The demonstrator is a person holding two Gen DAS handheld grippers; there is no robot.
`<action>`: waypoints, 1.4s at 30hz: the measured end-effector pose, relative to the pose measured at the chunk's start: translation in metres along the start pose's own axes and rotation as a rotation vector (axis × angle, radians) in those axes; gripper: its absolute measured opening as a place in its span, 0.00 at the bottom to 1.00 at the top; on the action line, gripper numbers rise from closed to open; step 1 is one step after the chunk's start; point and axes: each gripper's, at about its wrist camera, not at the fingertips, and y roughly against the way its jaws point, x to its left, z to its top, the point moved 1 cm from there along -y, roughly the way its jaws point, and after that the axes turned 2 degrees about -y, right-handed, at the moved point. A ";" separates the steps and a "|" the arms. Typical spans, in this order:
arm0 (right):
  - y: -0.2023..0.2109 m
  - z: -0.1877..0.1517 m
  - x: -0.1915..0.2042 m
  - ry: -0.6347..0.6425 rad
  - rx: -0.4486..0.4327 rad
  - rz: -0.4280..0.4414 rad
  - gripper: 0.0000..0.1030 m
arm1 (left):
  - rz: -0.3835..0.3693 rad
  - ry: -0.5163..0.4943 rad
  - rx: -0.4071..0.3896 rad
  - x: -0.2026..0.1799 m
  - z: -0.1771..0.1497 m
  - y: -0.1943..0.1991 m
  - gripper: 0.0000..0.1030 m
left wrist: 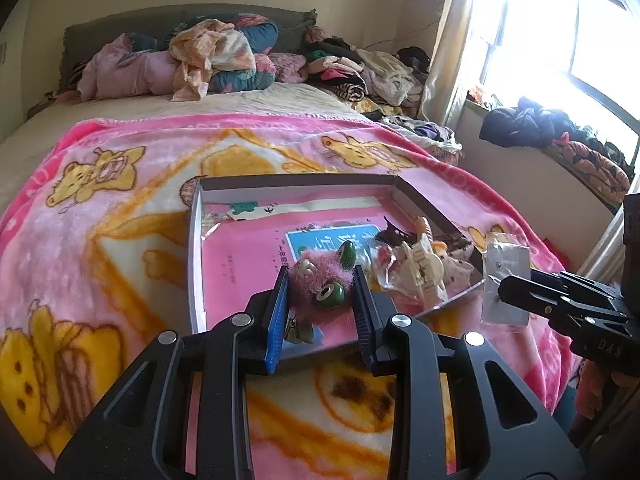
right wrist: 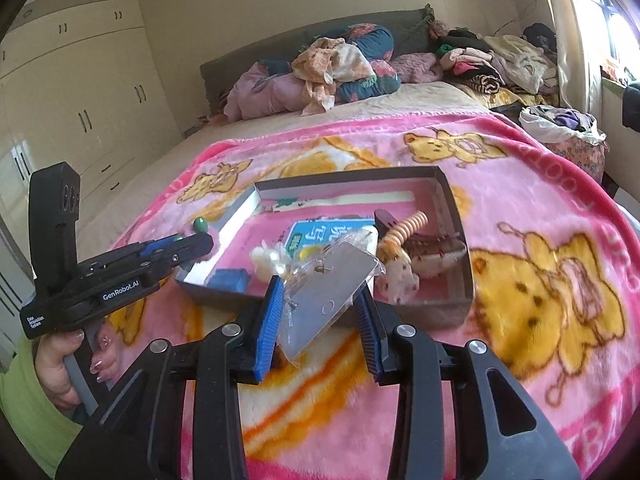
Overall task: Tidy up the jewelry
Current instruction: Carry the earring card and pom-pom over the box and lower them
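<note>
Left gripper (left wrist: 320, 300): fingers are clamped on a pink fuzzy hair clip (left wrist: 320, 286) with green eyes; its metal clasp hangs below, between the blue pads. It is held over the near-left corner of the shallow box (left wrist: 195, 240).

Right gripper (right wrist: 316, 312): fingers are closed on a clear plastic earring packet (right wrist: 324, 300) with a grey card inside, tilted, its long axis running from near-left to far-right. In the left wrist view this packet (left wrist: 506, 280) is seen at the box's near-right corner, outside the rim.

The box is set on a pink bear-print blanket (right wrist: 520, 280) on the bed. At its right end a pile is noted: a cream claw clip (left wrist: 424, 264), an orange spiral hair tie (right wrist: 404, 230), and a dark brown clip (right wrist: 436, 250). The left part of the box floor is open.

Judgement: both items are held near the box, for placing. The left fingers are nearer the open left part; the packet lies nearer the crowded right end, so inward travel over the near wall would be required.

Far: heaped clothes (left wrist: 352, 68) at the head of the bed.
</note>
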 end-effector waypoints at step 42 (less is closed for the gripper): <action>-0.108 0.018 0.031 0.177 0.139 0.003 0.35 | 0.050 0.061 0.096 0.034 0.000 -0.070 0.22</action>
